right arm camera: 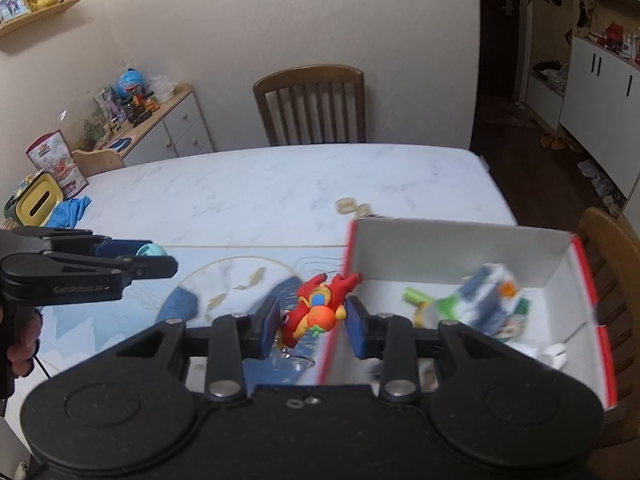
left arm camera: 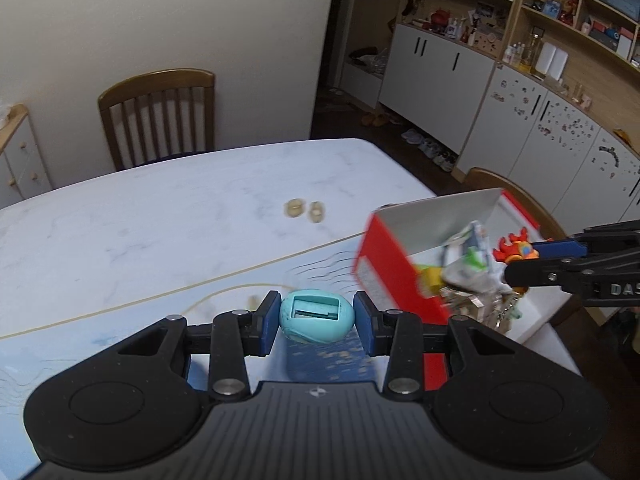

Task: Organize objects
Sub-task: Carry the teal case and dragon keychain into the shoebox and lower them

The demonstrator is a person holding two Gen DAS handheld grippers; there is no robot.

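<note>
My left gripper (left arm camera: pixel 316 317) is shut on a teal egg-shaped toy (left arm camera: pixel 316 318) and holds it above the blue patterned mat (left arm camera: pixel 120 320). My right gripper (right arm camera: pixel 312 316) is shut on a red and orange crab-like toy (right arm camera: pixel 316 312), held over the left wall of the red and white box (right arm camera: pixel 460 248). The box (left arm camera: pixel 400 264) holds several items, among them a crumpled packet (right arm camera: pixel 484 300) and a green piece (right arm camera: pixel 416 296). The right gripper with the red toy (left arm camera: pixel 516 246) shows at the right of the left wrist view. The left gripper (right arm camera: pixel 152 258) shows at the left of the right wrist view.
Two small tan objects (left arm camera: pixel 306 210) lie on the white marble table (left arm camera: pixel 180 208) beyond the mat. A blue cloth (right arm camera: pixel 68 212) and a yellow tissue box (right arm camera: pixel 38 204) sit at the table's far left. Wooden chairs (left arm camera: pixel 158 116) stand at the far side and right.
</note>
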